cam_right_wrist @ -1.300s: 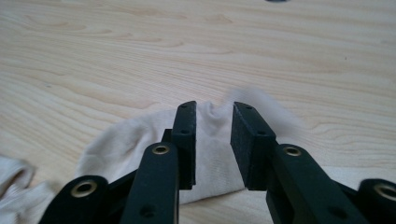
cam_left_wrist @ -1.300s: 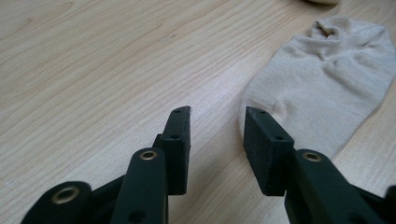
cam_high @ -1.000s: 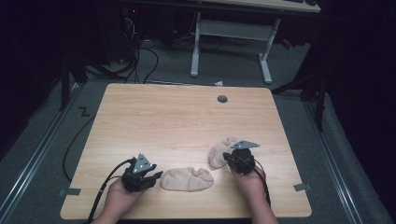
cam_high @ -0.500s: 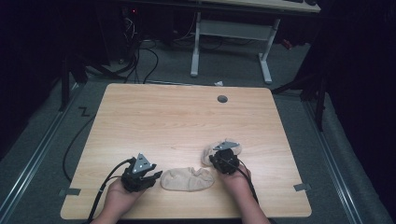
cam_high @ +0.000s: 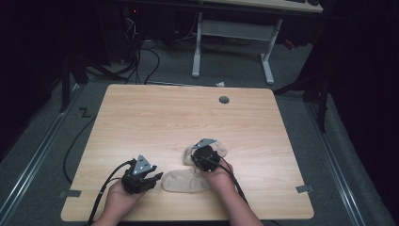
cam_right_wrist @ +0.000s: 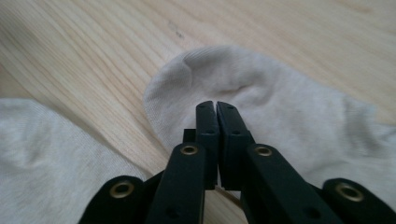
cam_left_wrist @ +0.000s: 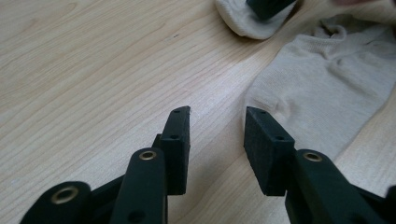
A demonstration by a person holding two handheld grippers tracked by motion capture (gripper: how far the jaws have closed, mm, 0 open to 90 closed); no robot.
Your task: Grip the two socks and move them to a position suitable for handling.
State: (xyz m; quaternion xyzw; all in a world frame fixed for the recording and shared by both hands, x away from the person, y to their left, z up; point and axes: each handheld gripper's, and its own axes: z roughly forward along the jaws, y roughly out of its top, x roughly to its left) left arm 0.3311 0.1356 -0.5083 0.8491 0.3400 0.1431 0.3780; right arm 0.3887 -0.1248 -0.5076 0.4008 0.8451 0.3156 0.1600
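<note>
Resting near the front edge of the pale wood worktop [cam_high: 155, 117], two beige ankle socks lie close together, right of the person's left hand. The near sock [cam_high: 184, 181] lies flat and stretched left to right, between the two hands. The far sock [cam_high: 221, 149] sits just behind it, slightly to the right, largely covered by the right claw [cam_high: 201, 153] in the high view.

The left claw [cam_high: 154, 178] is held low over the worktop at the near left, its jaws pointing right toward the near sock. In the left gripper view the left claw [cam_left_wrist: 217, 126] stands open, with bare wood showing in the gap between its black jaws; the near sock [cam_left_wrist: 327, 88] lies just beyond the right-hand jaw, apart from it. The far sock [cam_left_wrist: 243, 18] shows at the top of that view with a dark part of the other claw over it.

In the right gripper view the right claw [cam_right_wrist: 215, 108] has its jaws drawn together with barely a slit between them, tips over the rounded end of the far sock [cam_right_wrist: 280, 112]. Whether any fabric is pinched between them cannot be told. The near sock [cam_right_wrist: 42, 154] fills the lower left of that view.

A round grey grommet [cam_high: 224, 100] sits in the worktop's far part.
</note>
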